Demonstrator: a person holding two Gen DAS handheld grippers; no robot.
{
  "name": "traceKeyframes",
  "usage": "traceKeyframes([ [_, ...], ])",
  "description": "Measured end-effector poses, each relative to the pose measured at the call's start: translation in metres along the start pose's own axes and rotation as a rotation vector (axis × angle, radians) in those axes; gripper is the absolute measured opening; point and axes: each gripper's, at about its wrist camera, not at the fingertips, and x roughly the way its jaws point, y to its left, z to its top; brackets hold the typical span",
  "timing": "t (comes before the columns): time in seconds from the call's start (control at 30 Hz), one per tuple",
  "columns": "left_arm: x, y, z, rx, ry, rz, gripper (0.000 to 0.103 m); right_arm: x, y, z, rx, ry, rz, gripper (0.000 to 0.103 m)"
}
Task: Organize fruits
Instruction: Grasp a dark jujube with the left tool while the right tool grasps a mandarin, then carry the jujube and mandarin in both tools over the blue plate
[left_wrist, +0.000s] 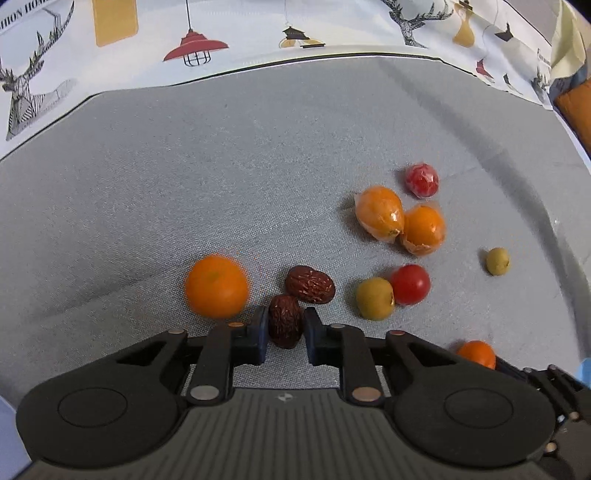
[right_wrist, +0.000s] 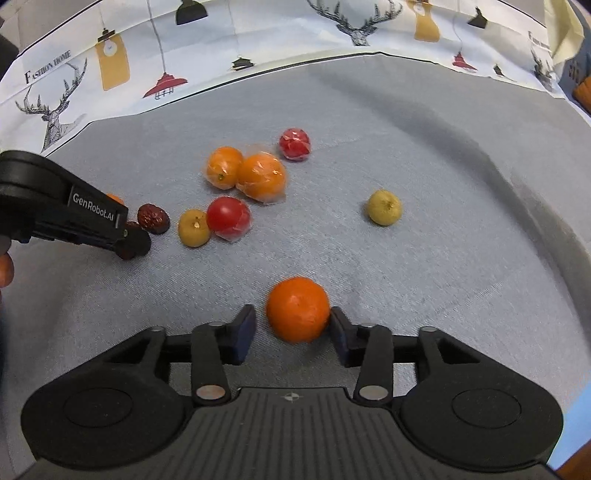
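here the left gripper (left_wrist: 285, 328) is closing tight on a wrinkled red date (left_wrist: 284, 320), its pads pressing both sides, with a second date (left_wrist: 309, 284) lying just beyond and a loose orange (left_wrist: 217, 287) sitting to its left on the grey cloth (left_wrist: 221, 184). the right gripper (right_wrist: 291, 328) is standing partly open around another orange (right_wrist: 297, 309), the right pad touching it and the left pad apart from it. three fruits are sitting in clear plastic wraps: two oranges (right_wrist: 245, 173), touching each other, and a red fruit (right_wrist: 294, 144) just beyond them; a red tomato (right_wrist: 228, 218) is touching a yellow-green fruit (right_wrist: 194, 228), another yellow-green one (right_wrist: 384, 206) is lying well apart.
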Motion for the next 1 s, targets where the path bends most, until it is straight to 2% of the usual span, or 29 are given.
traceKeyframes([
  [0.07,0.002,-0.001,0.005,-0.027,-0.003,-0.009,0.024,0.0,0.003,0.001,-0.019,0.0,-0.009,0.052],
  [0.13,0.003,-0.003,0.006,-0.014,-0.002,-0.02,0.021,0.0,0.002,0.0,-0.018,-0.007,-0.011,0.048],
  [0.17,0.002,-0.006,0.005,0.008,-0.011,-0.015,0.021,-0.001,0.0,0.001,-0.008,-0.013,-0.016,0.036],
  [0.27,-0.008,-0.011,-0.001,0.062,-0.052,0.009,0.021,-0.01,-0.006,0.001,0.032,-0.009,-0.016,0.035],
  [0.33,-0.023,-0.01,-0.006,0.063,-0.064,-0.011,0.021,-0.022,-0.009,-0.001,0.047,-0.034,-0.021,0.035],
  [0.57,-0.107,0.003,-0.051,0.057,-0.105,-0.002,0.021,-0.102,-0.002,-0.017,0.084,-0.16,0.069,0.035],
  [0.77,-0.186,0.035,-0.11,-0.007,-0.103,0.032,0.021,-0.172,0.04,-0.033,0.02,-0.228,0.173,0.035],
  [1.0,-0.275,0.075,-0.168,-0.074,-0.204,0.074,0.021,-0.248,0.087,-0.061,-0.045,-0.28,0.285,0.035],
])
